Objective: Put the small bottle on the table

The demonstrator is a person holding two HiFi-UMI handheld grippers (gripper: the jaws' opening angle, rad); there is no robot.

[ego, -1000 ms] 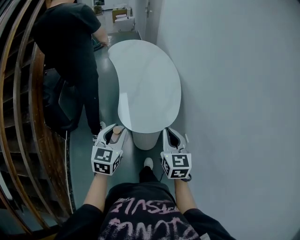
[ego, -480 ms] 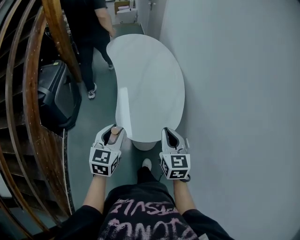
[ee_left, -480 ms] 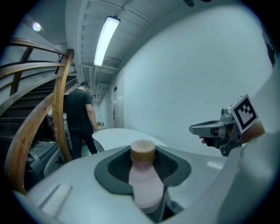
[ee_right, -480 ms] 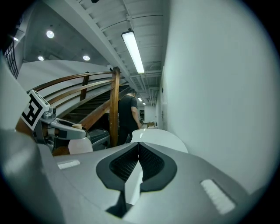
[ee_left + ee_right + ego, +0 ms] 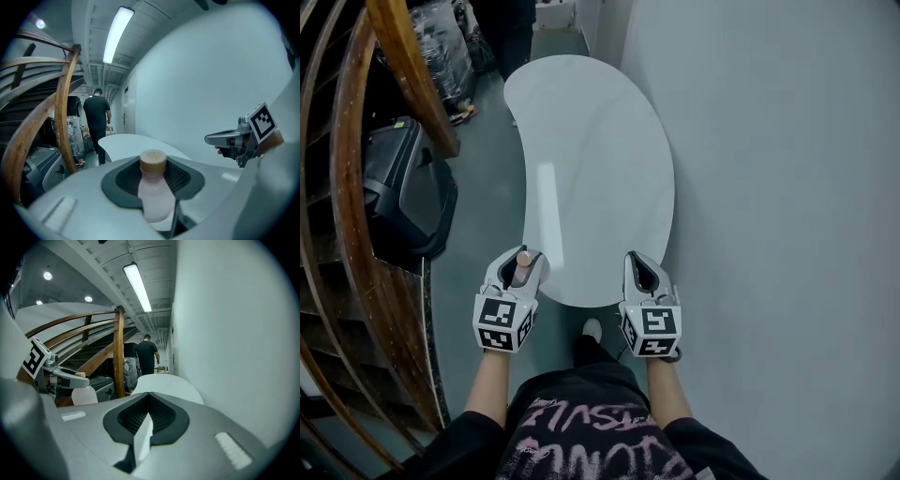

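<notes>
The left gripper (image 5: 521, 268) is clamping its jaws on the small bottle (image 5: 154, 194) by the bench (image 5: 600, 159); the right gripper's (image 5: 643, 273) jaws are sitting pressed together, empty.

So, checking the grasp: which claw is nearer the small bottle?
Left. The left claw is shut on the small bottle; the right claw hangs apart to its right, shut, empty.

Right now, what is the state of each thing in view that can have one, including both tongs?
Left tongs, shut on the small bottle.
Right tongs, shut, with nothing between them.
Small bottle, upright, capped, not yet set down.
Table, top bare.
Person, standing beyond the table, back turned.
</notes>
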